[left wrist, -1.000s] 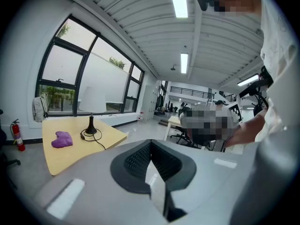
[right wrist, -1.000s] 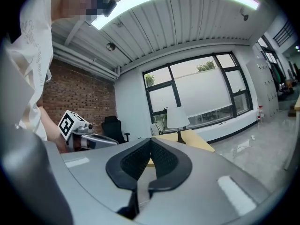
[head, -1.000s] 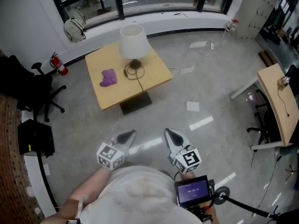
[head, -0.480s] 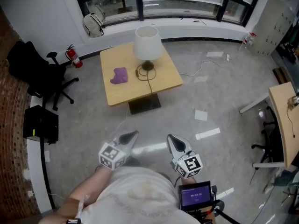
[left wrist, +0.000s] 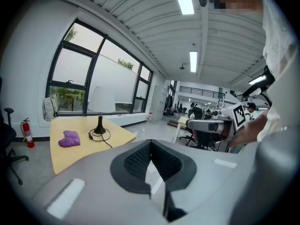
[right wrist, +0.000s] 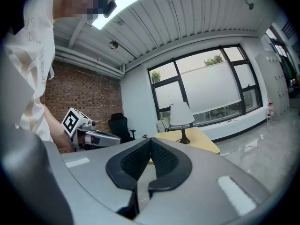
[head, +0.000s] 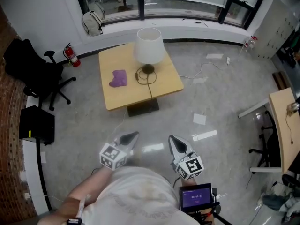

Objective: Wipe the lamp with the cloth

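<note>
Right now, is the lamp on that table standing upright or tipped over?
Upright. The lamp stands on its base on the table, with its stem vertical and the shade on top.

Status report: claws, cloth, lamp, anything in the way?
Left claw shut, empty; right claw shut, empty; both well short of the table. Purple cloth on table beside lamp, untouched. Cord looped at lamp base.

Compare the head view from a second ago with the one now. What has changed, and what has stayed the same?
Only the viewpoint shifted: the table, lamp and cloth sit slightly further right in the frame. Nothing was grasped or released. The cloth still lies left of the lamp; the left gripper and right gripper stay low in the view, shut and empty.
</note>
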